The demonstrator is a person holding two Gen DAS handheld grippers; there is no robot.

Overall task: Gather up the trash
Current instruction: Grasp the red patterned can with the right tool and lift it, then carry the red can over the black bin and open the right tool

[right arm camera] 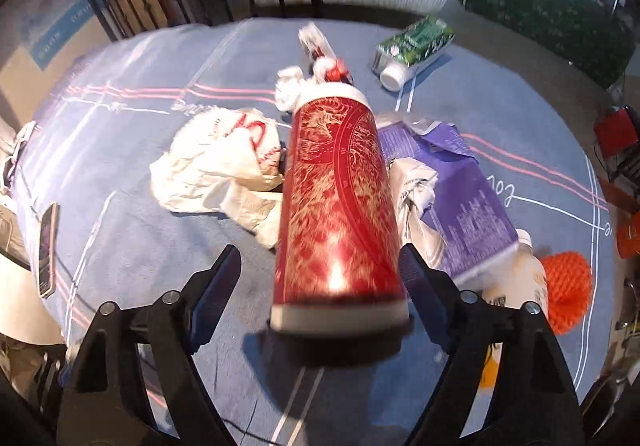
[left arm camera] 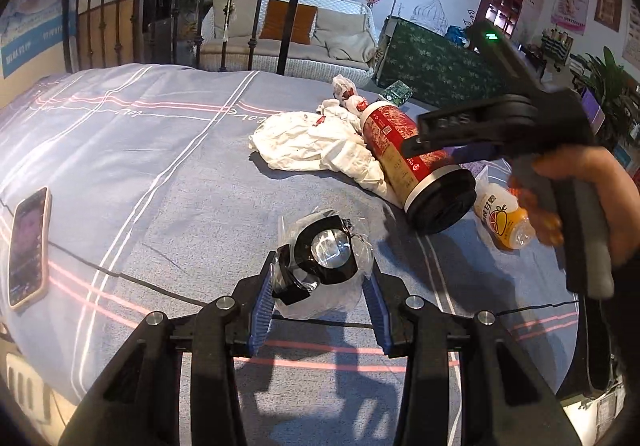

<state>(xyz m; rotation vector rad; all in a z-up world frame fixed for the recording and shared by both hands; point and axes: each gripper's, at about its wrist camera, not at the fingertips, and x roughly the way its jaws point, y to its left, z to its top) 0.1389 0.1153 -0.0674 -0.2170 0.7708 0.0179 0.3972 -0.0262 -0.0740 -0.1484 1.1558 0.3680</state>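
Pickup step in hand: left gripper (left arm camera: 318, 296) clamped on clear plastic-wrapped black packet (left arm camera: 322, 260); right gripper (right arm camera: 320, 286) wide, straddling red cylindrical gold-patterned canister (right arm camera: 338, 201) at twelve o'clock, needing closure.

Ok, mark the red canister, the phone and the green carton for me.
red canister (right arm camera: 340, 201): right wrist view, on the middle of its red patterned wall.
phone (left arm camera: 29, 246): left wrist view, on the middle of its lit screen.
green carton (right arm camera: 418, 39): right wrist view, on its green printed side.
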